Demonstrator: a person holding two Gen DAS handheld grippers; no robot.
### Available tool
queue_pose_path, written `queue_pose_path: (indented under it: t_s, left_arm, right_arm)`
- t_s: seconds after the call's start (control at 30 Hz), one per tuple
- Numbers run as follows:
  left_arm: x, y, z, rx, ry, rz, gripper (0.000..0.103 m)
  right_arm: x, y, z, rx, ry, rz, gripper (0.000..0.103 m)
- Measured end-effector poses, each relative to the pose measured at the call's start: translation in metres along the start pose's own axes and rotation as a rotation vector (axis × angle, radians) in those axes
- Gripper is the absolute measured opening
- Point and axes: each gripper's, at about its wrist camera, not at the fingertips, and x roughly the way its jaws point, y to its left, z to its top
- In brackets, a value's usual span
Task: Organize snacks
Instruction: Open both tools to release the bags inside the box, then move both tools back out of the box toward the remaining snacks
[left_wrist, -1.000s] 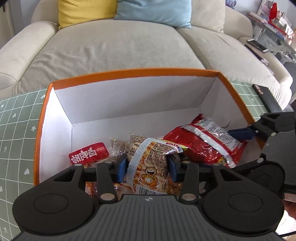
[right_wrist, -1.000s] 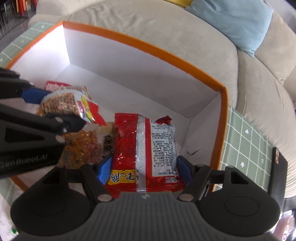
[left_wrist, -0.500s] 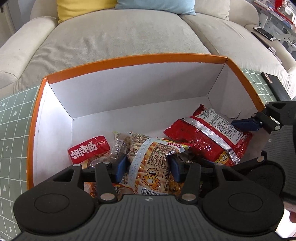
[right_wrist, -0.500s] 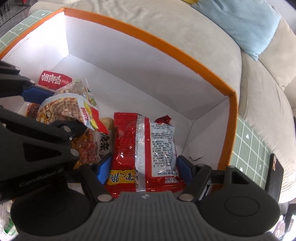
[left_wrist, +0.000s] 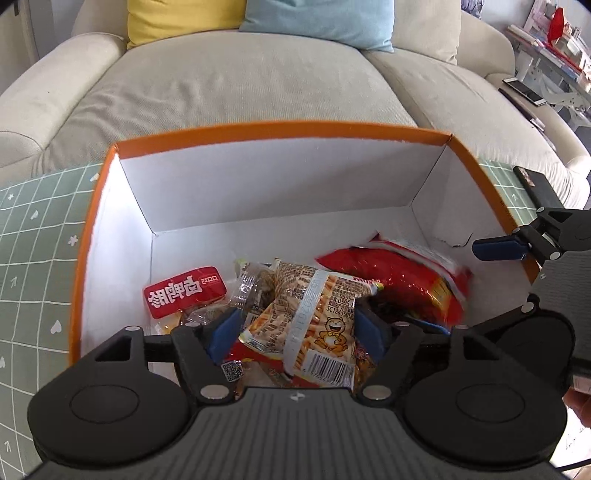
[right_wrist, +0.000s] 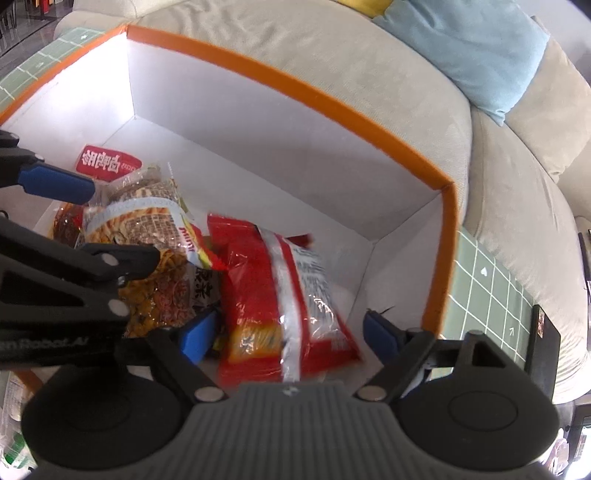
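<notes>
An orange-rimmed box (left_wrist: 280, 129) with white walls holds several snack packets. My left gripper (left_wrist: 297, 330) hangs over its near side, jaws opening. An orange fries packet (left_wrist: 317, 317) with a cartoon bear lies between the pads on the pile, no longer squeezed. My right gripper (right_wrist: 288, 334) is also opening, with clear gaps on both sides of a large red packet (right_wrist: 280, 295). That packet is motion-blurred and sits against the box floor. A small red packet with white characters (left_wrist: 184, 291) lies at the left, next to a clear-wrapped snack (left_wrist: 255, 291).
The box stands on a green grid-patterned cloth (left_wrist: 33, 240). A beige sofa (left_wrist: 240, 85) with a yellow cushion (left_wrist: 181, 18) and a blue cushion (left_wrist: 317, 22) is just behind it. A black flat device (left_wrist: 535, 184) lies on the cloth right of the box.
Both grippers' jaws have spread wider. The fries packet is let go and rests on the pile. The red packet has slipped down out of the right gripper's pads.
</notes>
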Motion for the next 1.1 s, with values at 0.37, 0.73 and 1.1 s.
queue_pose_path:
  t_s: [0.37,0.73,1.1]
  left_arm:
    - [-0.036,-0.006,-0.002,-0.032,-0.037,-0.002,0.084]
    - [-0.089,-0.019,-0.023,-0.063,-0.174,-0.030,0.084]
    - [-0.132,-0.033,-0.073,0.002,-0.337,0.002,0.084]
  right_arm:
    - [-0.037,-0.001,-0.005,0.008,-0.037,-0.013,0.096]
    - [-0.093,0.008,-0.042,0.048,-0.197,-0.047,0.096]
    - [-0.135,0.018,-0.110,0.242,-0.399,0.020,0.096]
